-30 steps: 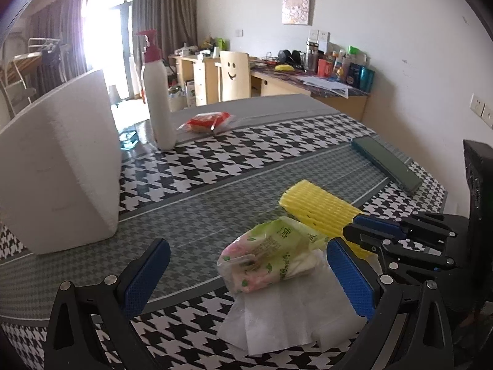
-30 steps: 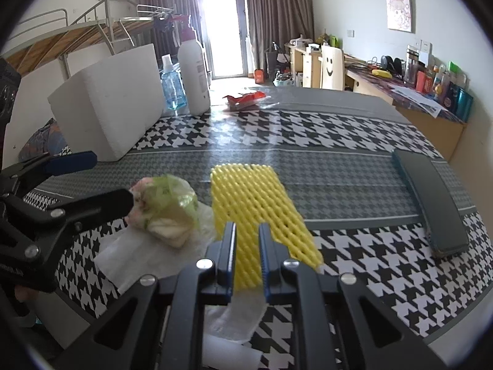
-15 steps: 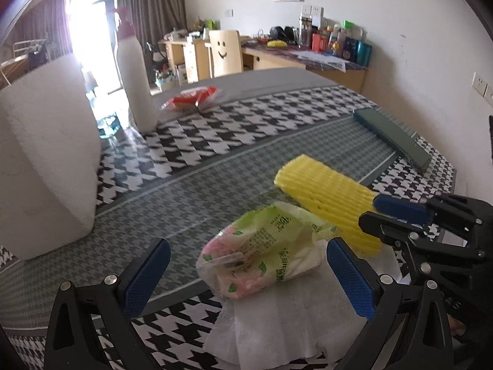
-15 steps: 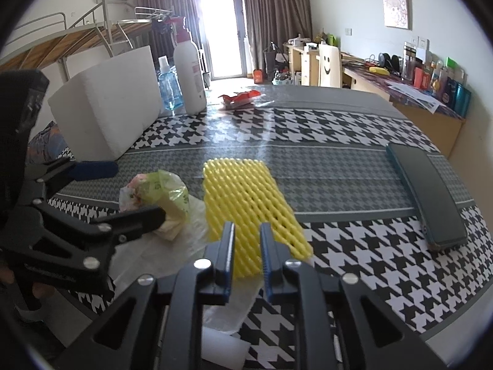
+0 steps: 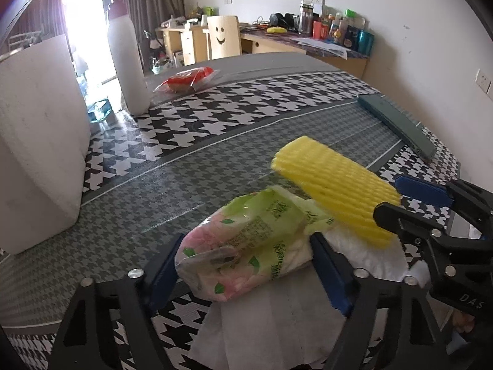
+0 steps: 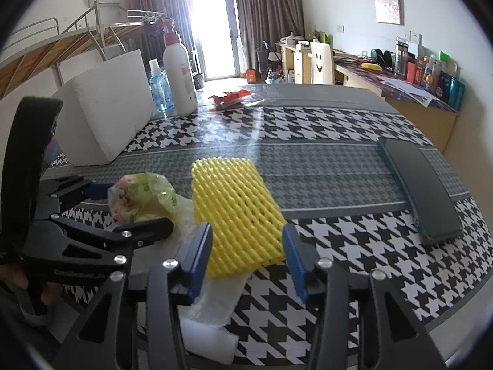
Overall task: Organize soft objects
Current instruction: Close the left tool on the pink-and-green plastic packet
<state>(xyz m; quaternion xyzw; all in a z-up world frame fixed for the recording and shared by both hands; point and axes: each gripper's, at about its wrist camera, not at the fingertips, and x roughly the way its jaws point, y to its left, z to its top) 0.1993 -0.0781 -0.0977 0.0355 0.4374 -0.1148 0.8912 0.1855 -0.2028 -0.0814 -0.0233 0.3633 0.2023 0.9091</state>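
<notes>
On a table covered in black-and-white houndstooth cloth (image 5: 246, 114), the left gripper (image 5: 246, 265) straddles a crumpled green-and-pink plastic tissue pack (image 5: 246, 240) lying on a white paper sheet (image 5: 271, 317); its blue-padded jaws have just been closing and now touch the pack's sides. Just beside it, the right gripper (image 6: 248, 256) has just been opening, its jaws apart around the near end of a yellow foam mesh sleeve (image 6: 237, 215), not pressing it.
</notes>
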